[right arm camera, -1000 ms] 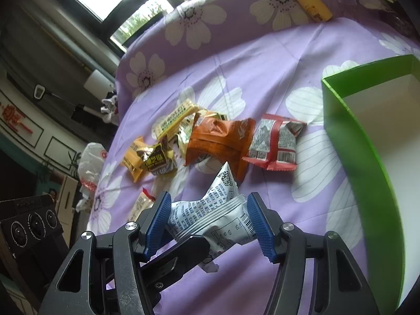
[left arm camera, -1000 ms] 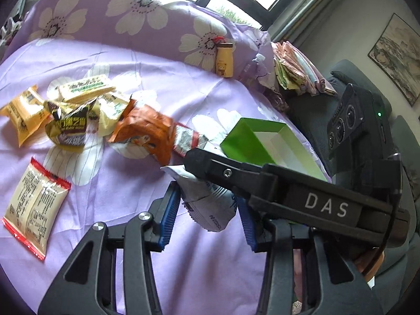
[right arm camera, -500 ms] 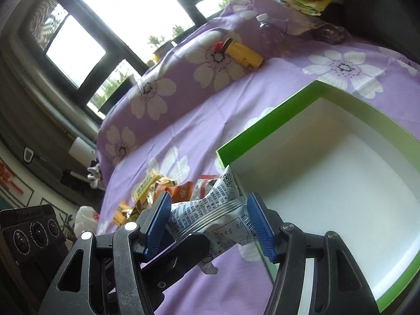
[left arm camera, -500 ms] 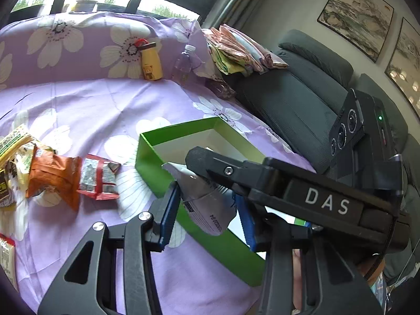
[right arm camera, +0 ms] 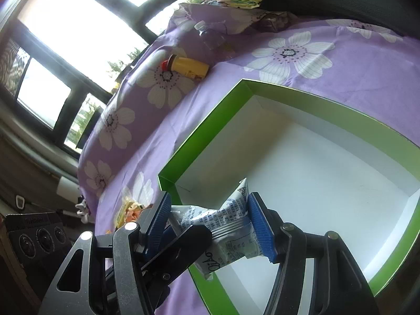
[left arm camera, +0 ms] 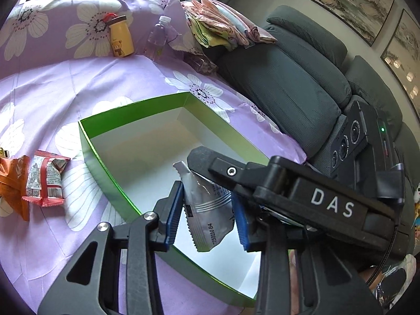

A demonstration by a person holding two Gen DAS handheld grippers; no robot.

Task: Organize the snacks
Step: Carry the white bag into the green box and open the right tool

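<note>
Left wrist view first: your left gripper point(left arm camera: 207, 210) has the silver snack packet point(left arm camera: 206, 210) between its blue pads, over the near part of the green box point(left arm camera: 136, 115), whose white floor is bare. The jaws have just been closing, and the pads now sit against the packet's two edges, so you're pinching it. Your right gripper's finger point(left arm camera: 236, 173) lies across the top of the same packet. That's the risk right here: two grips on one soft wrapper. Pull the hands apart or twist one and the foil could crumple or tear along its toothed edge. Off to the left, the red-and-white packet point(left arm camera: 44, 181) and the orange packet point(left arm camera: 11, 183) lie on the purple flowered cloth point(left arm camera: 65, 84), outside the box.

Now the right wrist view: your right gripper point(right arm camera: 207, 223) is clamped on the packet's point(right arm camera: 228, 225) middle, its pads bunching the wrapper. The left gripper's finger point(right arm camera: 178, 246) crosses underneath, close in. The packet hangs over the box's near left corner point(right arm camera: 168, 181), not well inside. Let go too early, I'd say, and it may catch the green rim and slide out onto the cloth. Release with one gripper only and the packet may cling to the other. Watch the thin box wall too: a low finger could nudge it and shift the box.
</note>
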